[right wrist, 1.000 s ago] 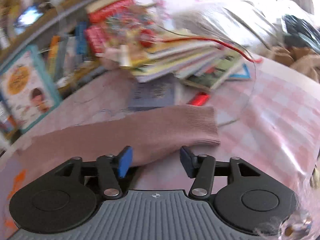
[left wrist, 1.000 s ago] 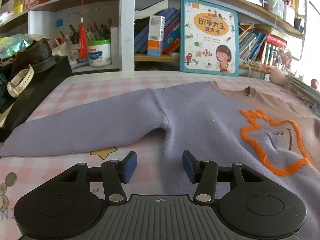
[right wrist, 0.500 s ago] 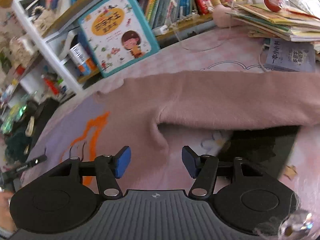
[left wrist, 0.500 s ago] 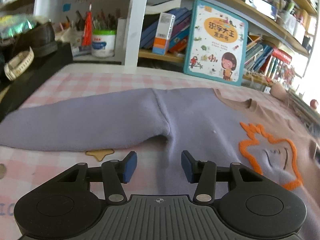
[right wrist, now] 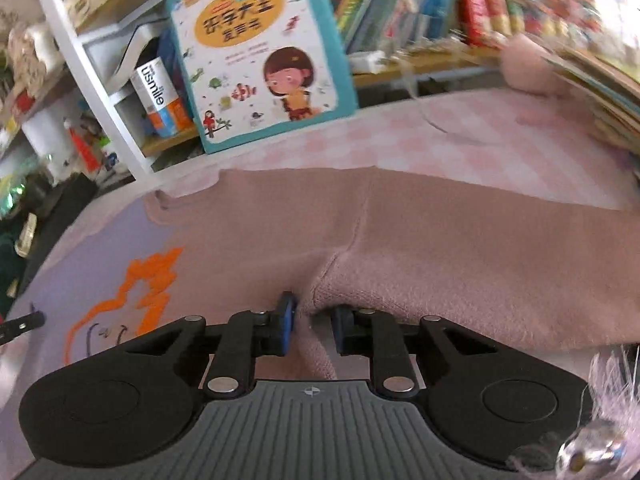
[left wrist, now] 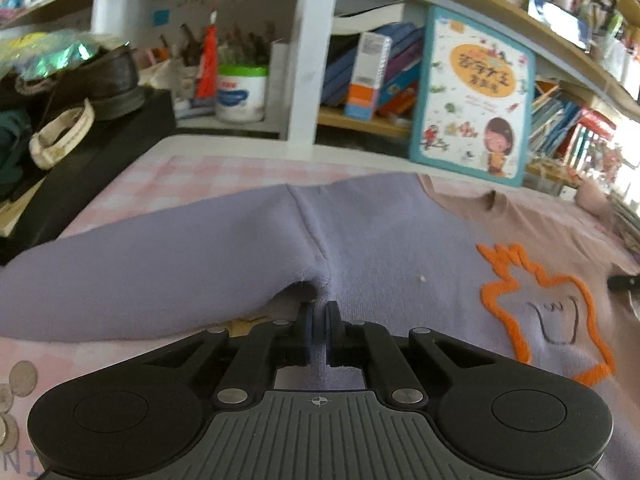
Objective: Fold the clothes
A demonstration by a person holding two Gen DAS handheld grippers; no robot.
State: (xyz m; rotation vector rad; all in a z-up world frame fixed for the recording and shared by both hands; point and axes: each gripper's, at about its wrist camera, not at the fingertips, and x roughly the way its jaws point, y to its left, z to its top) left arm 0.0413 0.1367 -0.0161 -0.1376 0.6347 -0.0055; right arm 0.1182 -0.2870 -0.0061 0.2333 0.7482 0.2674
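- Left wrist view: the left hand-held gripper [left wrist: 319,334] has its blue pads pressed together on a thin fold of the sweater [left wrist: 384,248], right at the underarm where the lilac sleeve [left wrist: 152,280] meets the body.
- That sleeve runs out to the left of the left hand-held gripper, lying flat on the pink checked tabletop [left wrist: 168,176].
- Ahead and to the right of it, the sweater's front shows an orange outlined figure [left wrist: 544,304] with a small drawn face; the collar [left wrist: 492,200] lies further off, toward the shelves.
- Beyond the sweater, a children's picture book [left wrist: 472,96] stands propped against the bookshelf [left wrist: 312,52]; a white tub [left wrist: 241,94] sits left of the shelf post, and a dark shoe [left wrist: 108,80] rests on a black box far left.
- Right wrist view: the right hand-held gripper [right wrist: 314,328] is at the other underarm, where the dusty-pink sleeve [right wrist: 500,264] joins the body. Its jaws are closing, with a ridge of pink cloth standing between the pads; a gap shows beside the cloth, so I cannot tell whether both pads press on it.
- The pink sleeve stretches away to the right of the right hand-held gripper; the orange figure [right wrist: 132,300] lies to its left.
- The same picture book [right wrist: 260,48] stands ahead, with rows of books [right wrist: 440,4] to its right.
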